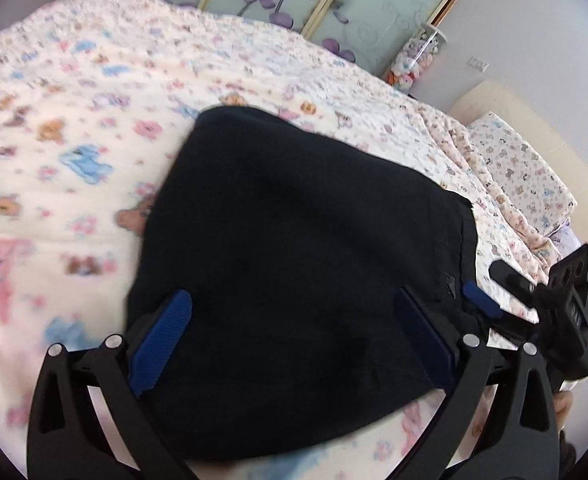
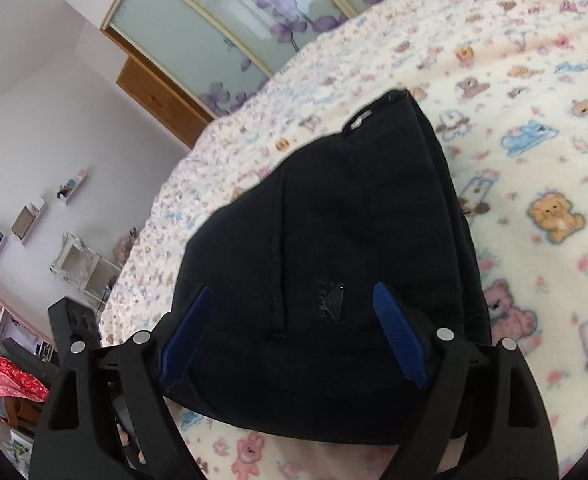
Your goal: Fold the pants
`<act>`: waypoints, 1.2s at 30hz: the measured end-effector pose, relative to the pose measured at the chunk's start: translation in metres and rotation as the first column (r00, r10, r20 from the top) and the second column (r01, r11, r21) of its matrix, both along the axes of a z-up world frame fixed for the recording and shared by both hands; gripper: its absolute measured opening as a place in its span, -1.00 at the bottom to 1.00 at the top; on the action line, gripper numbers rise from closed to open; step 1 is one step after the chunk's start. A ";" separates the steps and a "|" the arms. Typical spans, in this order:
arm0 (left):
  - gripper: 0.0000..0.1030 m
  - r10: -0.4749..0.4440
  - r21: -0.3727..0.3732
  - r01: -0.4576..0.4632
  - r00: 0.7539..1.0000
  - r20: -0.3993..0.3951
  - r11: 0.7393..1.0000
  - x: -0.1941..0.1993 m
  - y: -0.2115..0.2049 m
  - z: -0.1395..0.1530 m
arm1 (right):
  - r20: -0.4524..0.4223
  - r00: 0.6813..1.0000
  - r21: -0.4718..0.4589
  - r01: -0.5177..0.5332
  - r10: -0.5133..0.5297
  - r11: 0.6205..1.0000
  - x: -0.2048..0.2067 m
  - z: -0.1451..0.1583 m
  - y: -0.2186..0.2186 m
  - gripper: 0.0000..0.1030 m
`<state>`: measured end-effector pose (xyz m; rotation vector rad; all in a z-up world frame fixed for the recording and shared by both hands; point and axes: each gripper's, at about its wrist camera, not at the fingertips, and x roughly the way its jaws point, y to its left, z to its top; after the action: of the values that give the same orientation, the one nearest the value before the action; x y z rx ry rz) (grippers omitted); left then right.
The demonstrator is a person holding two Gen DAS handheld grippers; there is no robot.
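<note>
Folded black pants (image 1: pixel 294 264) lie on the bed (image 1: pixel 73 128), dead ahead at 12 o'clock of both tools. Left tool (image 1: pixel 294 344) and right tool (image 2: pixel 294 336) both released, spread wide, gripping nothing; pants' long axis runs away from them, right one marginally nearer.

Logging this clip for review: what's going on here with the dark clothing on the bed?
A person with a handheld gripper in each hand is folding black pants on a teddy-bear-print blanket. The pants lie in a compact folded bundle. The left gripper and right gripper both stand open above it, pads clear of the fabric, holding nothing.
</note>
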<state>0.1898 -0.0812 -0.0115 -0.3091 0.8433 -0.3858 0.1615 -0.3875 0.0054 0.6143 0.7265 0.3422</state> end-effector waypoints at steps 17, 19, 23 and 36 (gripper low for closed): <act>0.97 0.030 0.324 -0.163 0.925 0.379 0.932 -0.206 0.011 0.026 | 0.270 0.956 -0.497 0.243 -0.118 0.833 -0.173 0.043 0.078 0.97; 0.97 0.029 0.314 -0.170 0.913 0.407 0.934 -0.214 0.011 0.020 | 0.271 0.952 -0.516 0.268 -0.143 0.814 -0.184 0.033 0.084 0.97; 0.97 -0.008 0.336 -0.151 0.904 0.428 0.930 -0.216 0.001 0.015 | 0.272 0.951 -0.575 0.282 -0.146 0.768 -0.193 0.018 0.101 0.97; 0.97 0.029 0.279 -0.141 0.929 0.370 0.950 -0.209 0.011 0.006 | 0.292 0.945 -0.611 0.304 -0.149 0.731 -0.195 0.002 0.113 0.97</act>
<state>-0.0192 -0.0699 -0.0052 0.0132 0.5116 -0.2164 -0.0330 -0.2743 0.0077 -0.0127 0.4926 -0.0871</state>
